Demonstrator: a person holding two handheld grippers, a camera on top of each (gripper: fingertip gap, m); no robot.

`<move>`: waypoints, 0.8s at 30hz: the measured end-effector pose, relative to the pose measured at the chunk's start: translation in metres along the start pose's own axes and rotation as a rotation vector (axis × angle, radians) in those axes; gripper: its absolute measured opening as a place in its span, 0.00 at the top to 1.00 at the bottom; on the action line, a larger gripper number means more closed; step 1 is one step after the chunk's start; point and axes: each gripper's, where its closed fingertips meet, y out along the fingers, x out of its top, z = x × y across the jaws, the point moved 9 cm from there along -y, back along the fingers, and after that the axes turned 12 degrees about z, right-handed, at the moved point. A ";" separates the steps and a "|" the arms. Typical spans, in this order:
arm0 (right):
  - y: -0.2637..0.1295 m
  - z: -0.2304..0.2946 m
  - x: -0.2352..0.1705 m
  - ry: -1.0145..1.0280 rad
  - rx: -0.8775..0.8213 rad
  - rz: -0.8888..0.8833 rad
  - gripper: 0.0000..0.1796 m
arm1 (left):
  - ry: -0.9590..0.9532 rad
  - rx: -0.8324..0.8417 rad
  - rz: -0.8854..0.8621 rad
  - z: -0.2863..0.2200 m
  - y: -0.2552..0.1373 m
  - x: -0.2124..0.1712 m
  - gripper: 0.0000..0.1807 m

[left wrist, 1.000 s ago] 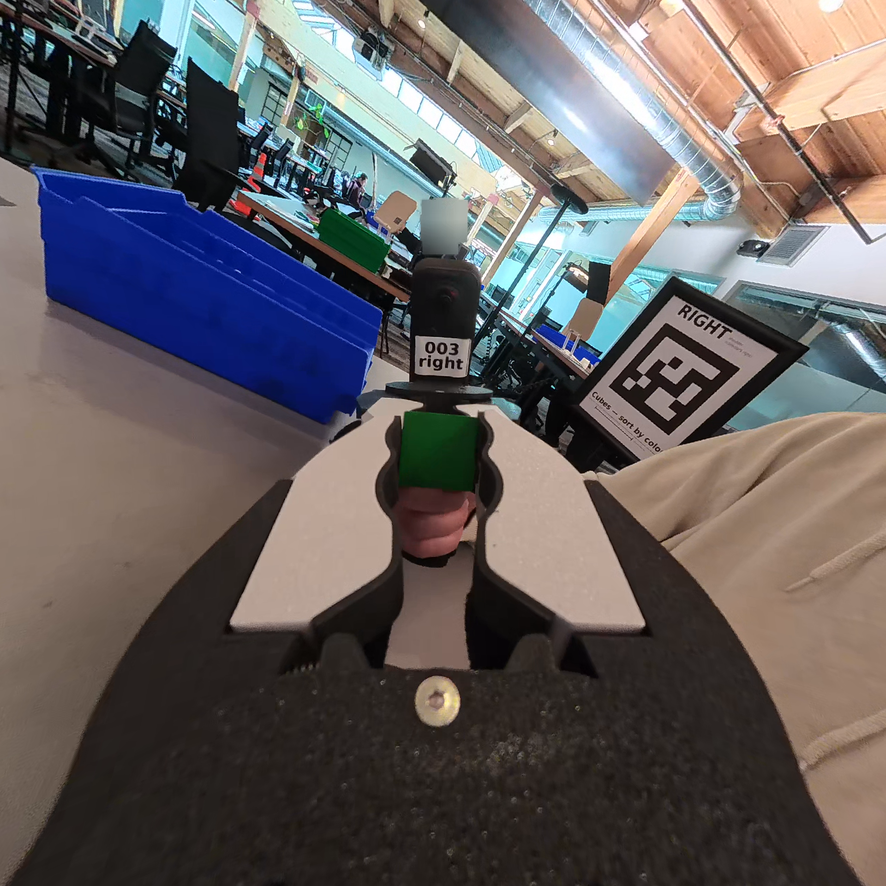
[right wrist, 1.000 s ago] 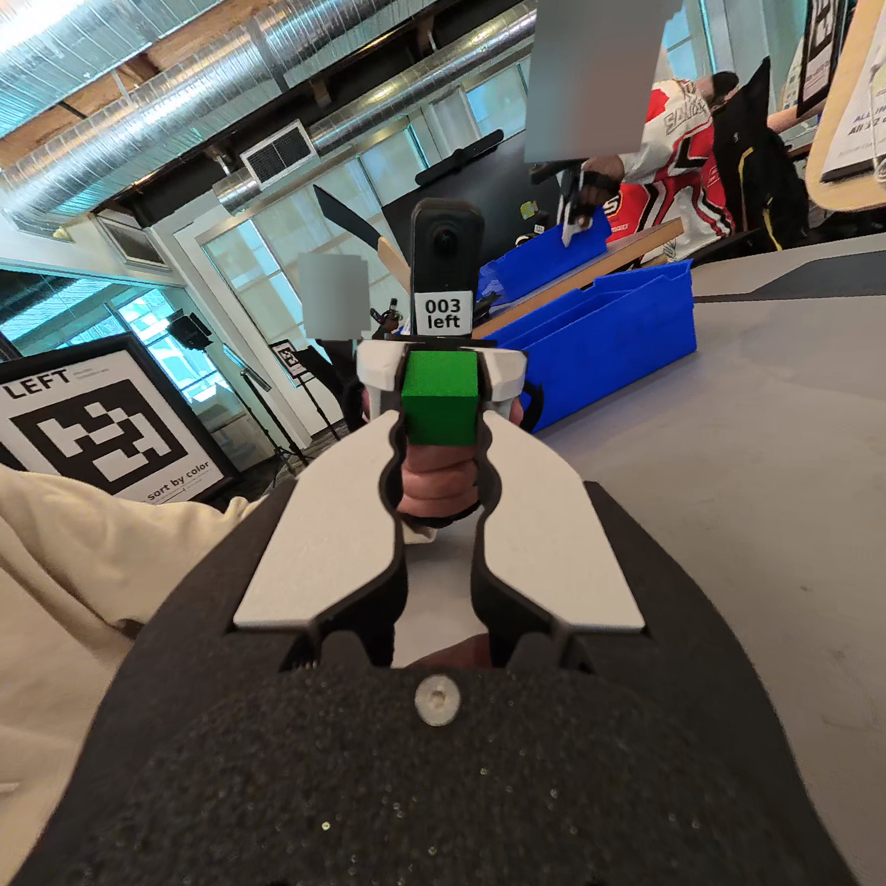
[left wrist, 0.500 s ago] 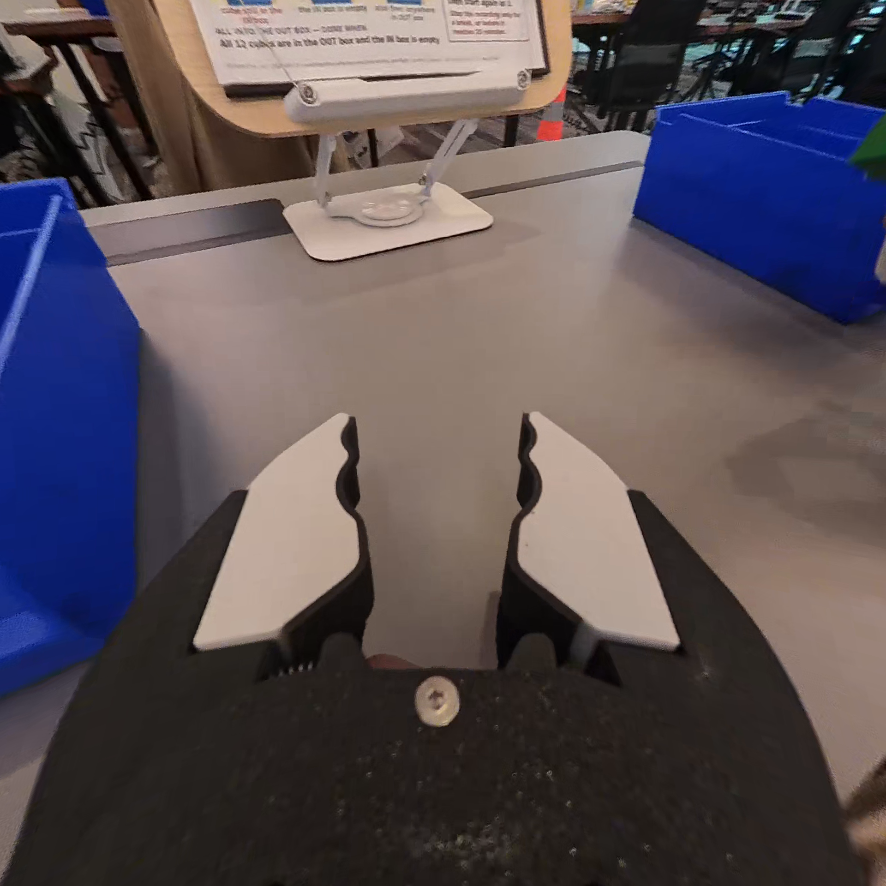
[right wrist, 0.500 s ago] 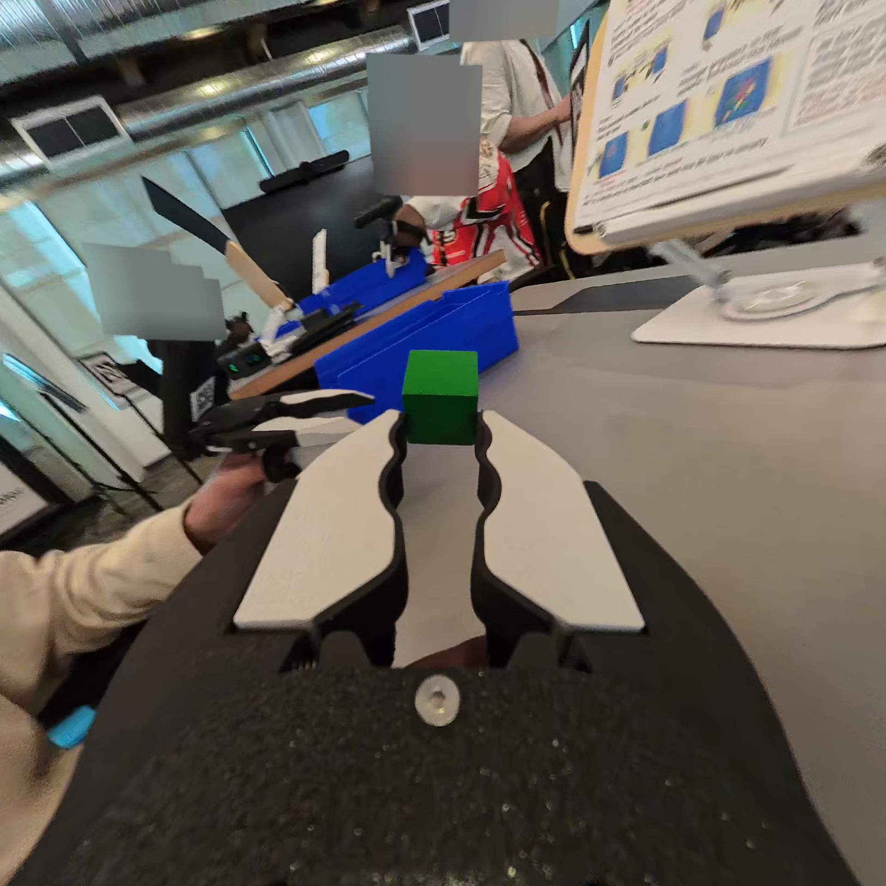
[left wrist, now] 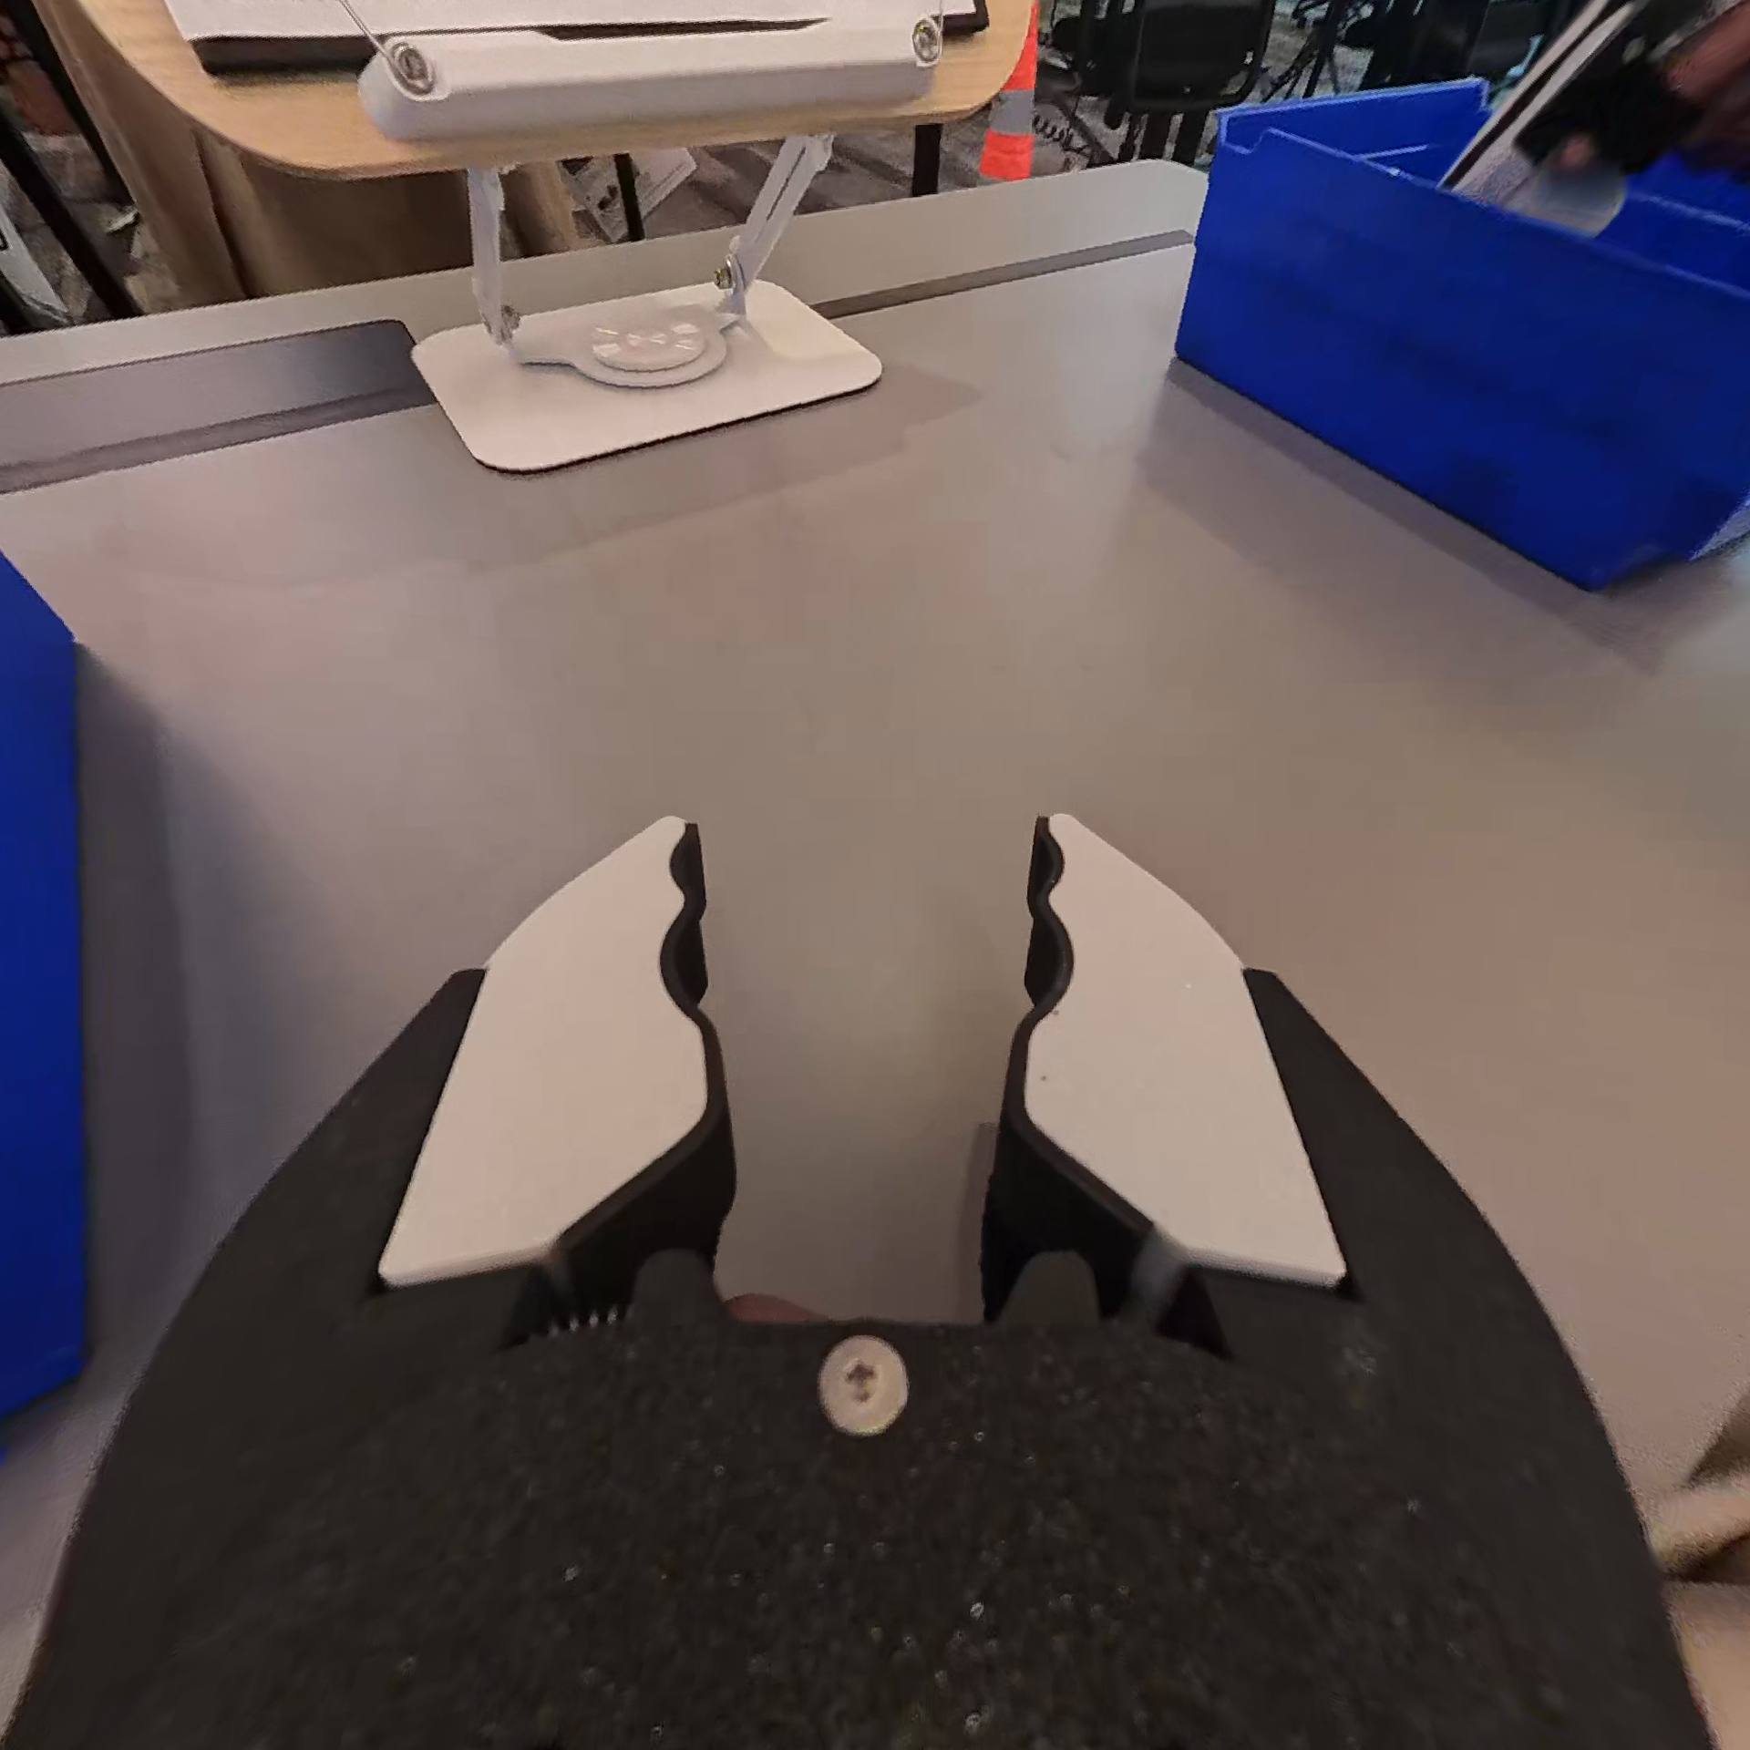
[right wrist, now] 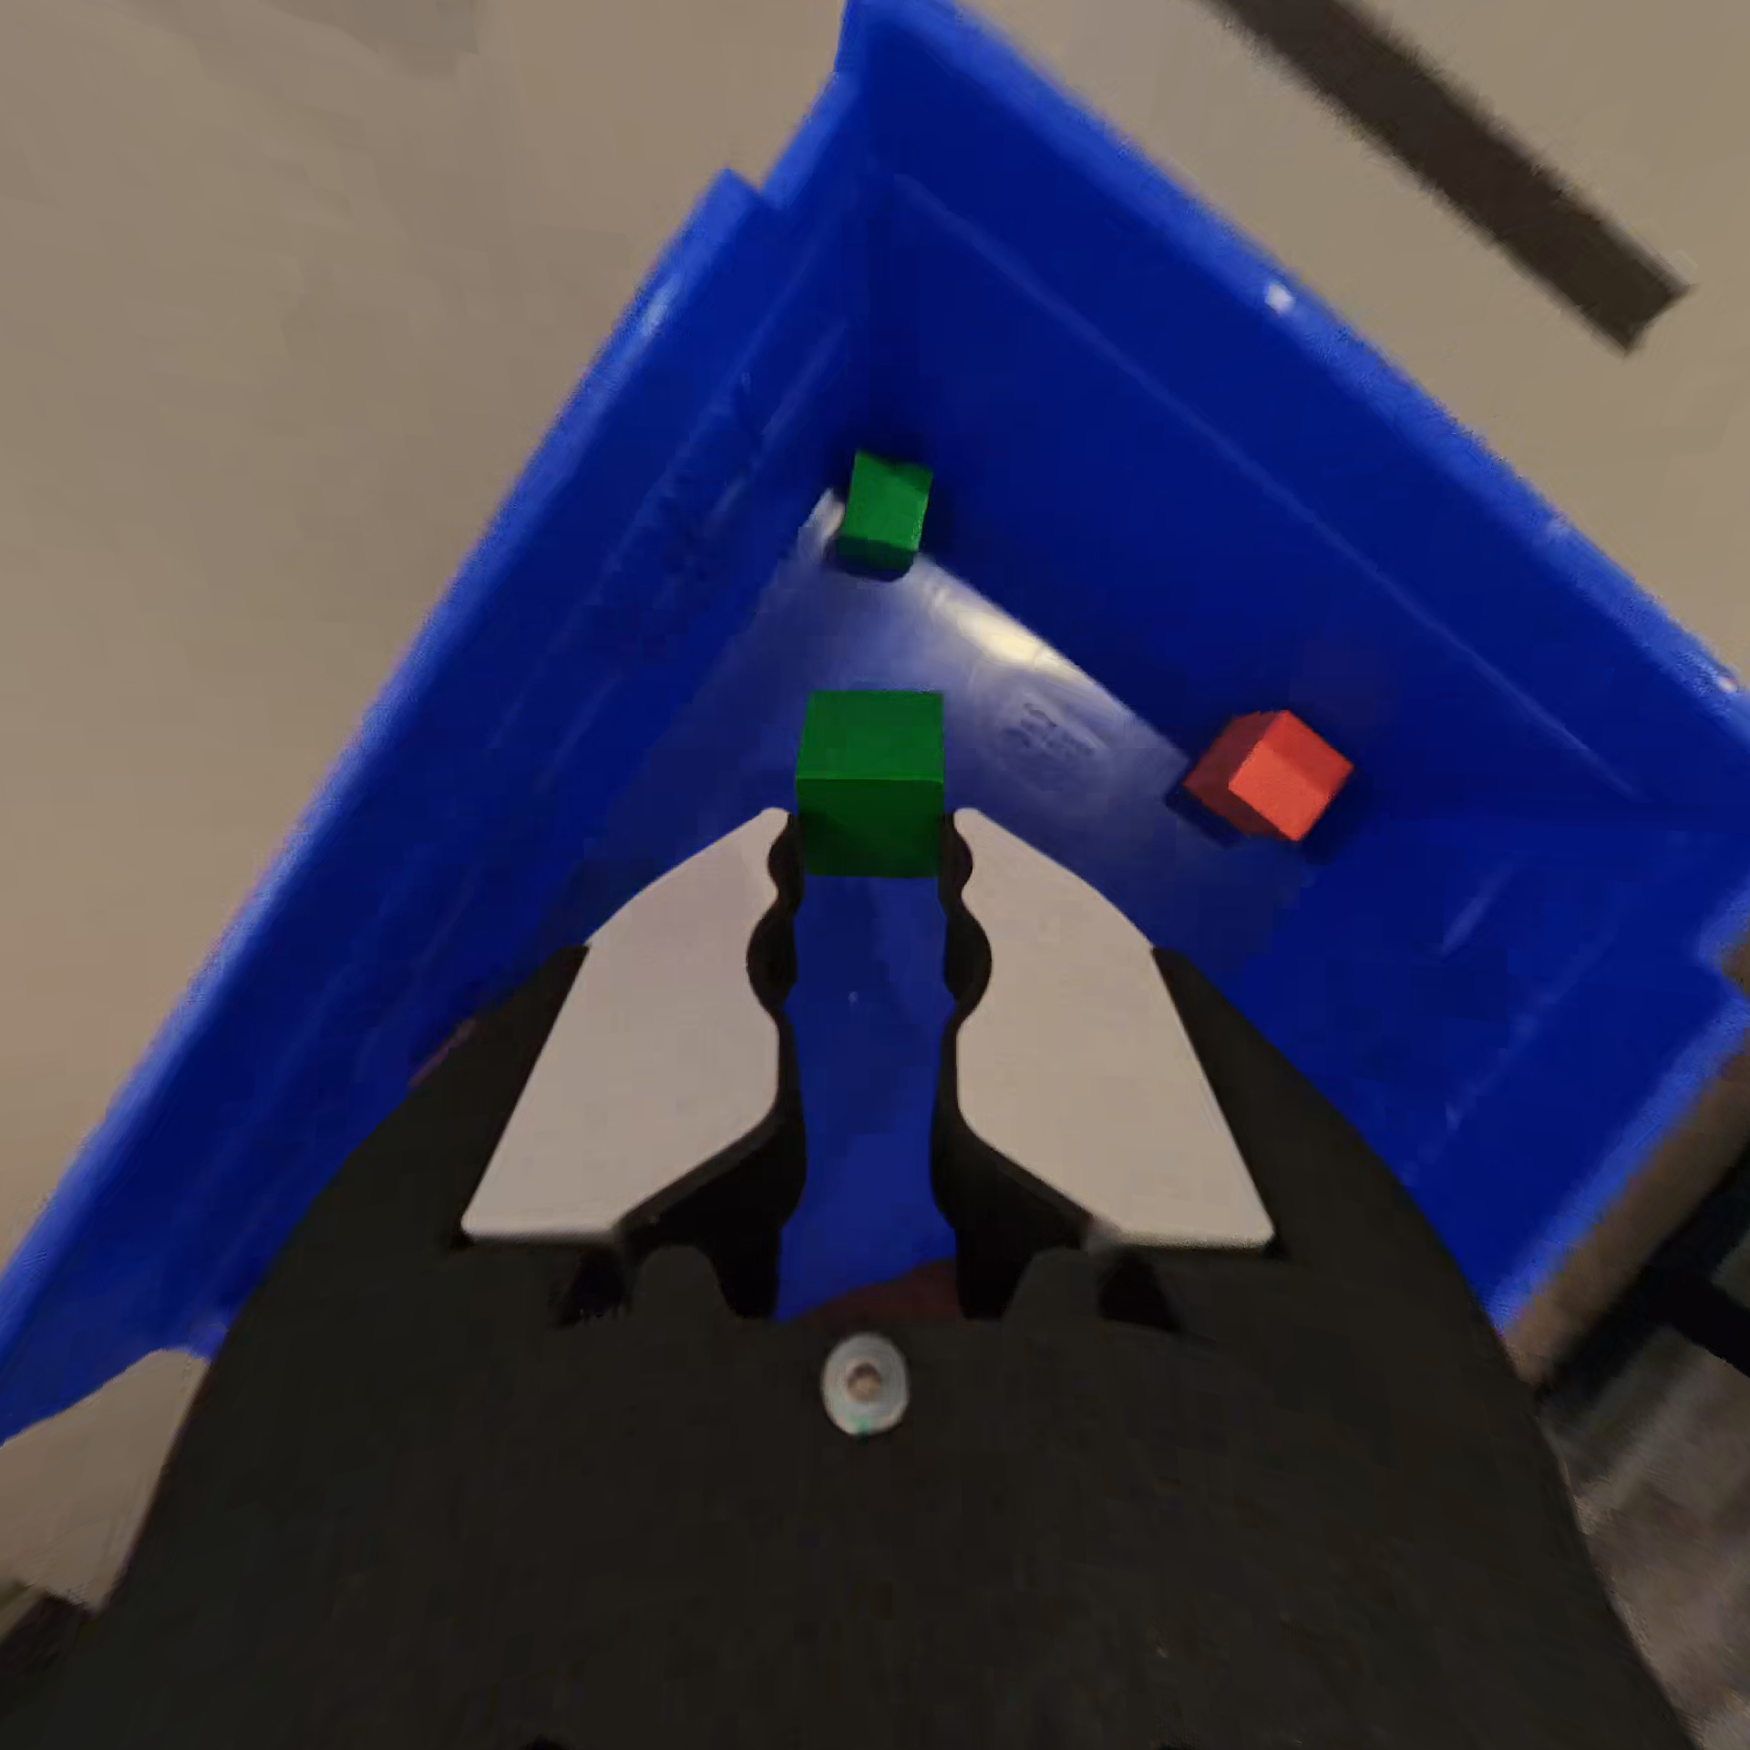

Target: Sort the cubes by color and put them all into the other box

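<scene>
My right gripper (right wrist: 869, 833) is shut on a green cube (right wrist: 869, 781) and holds it above the inside of a blue box (right wrist: 1136, 455), pointing down. On the box floor lie a second green cube (right wrist: 885, 514) in the far corner and a red cube (right wrist: 1269, 776) by the right wall. My left gripper (left wrist: 866, 843) is open and empty over the grey table (left wrist: 852, 663). In the left wrist view the same blue box (left wrist: 1458, 360) stands at the right, with the right gripper (left wrist: 1553, 123) blurred above it. Another blue box (left wrist: 33, 994) is at the left edge.
A white stand (left wrist: 644, 379) carrying a wooden board with a sheet (left wrist: 587, 85) stands at the table's far edge. A dark strip (left wrist: 199, 388) runs along the back of the table. A beige sleeve (left wrist: 1705, 1506) shows at the lower right. Spacing between my two grippers at the tips: around 45 cm.
The green cube passed from my left gripper to my right. The left gripper opened and swung to face the table. The right gripper carried the cube over the blue box and tipped downward.
</scene>
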 end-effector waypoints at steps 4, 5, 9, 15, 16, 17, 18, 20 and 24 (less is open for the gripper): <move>0.042 -0.006 0.022 -0.096 0.058 0.193 0.84 | 0.040 0.058 0.007 -0.003 0.005 0.007 0.64; 0.048 -0.006 0.027 -0.105 0.079 0.201 0.84 | 0.045 0.067 0.008 -0.004 0.006 0.008 0.64; 0.056 -0.005 0.041 -0.100 0.140 0.151 0.85 | 0.056 0.064 0.027 -0.009 0.014 0.007 0.63; 0.066 -0.005 0.045 -0.055 0.189 0.069 0.82 | 0.057 0.044 0.060 -0.011 0.022 0.000 0.63; 0.066 -0.006 0.045 -0.045 0.191 0.052 0.81 | 0.053 0.038 0.059 -0.011 0.021 0.000 0.63; 0.063 -0.007 0.043 -0.036 0.192 0.034 0.80 | 0.050 0.037 0.059 -0.011 0.020 0.000 0.63; 0.056 -0.009 0.040 -0.027 0.188 0.004 0.80 | 0.049 0.038 0.054 -0.010 0.018 0.000 0.63; 0.025 -0.013 0.031 -0.002 0.146 -0.105 0.79 | 0.046 0.043 0.036 -0.008 0.013 0.000 0.63; -0.074 0.022 -0.009 0.120 0.051 -0.587 0.80 | 0.016 0.040 0.011 -0.004 0.006 -0.001 0.63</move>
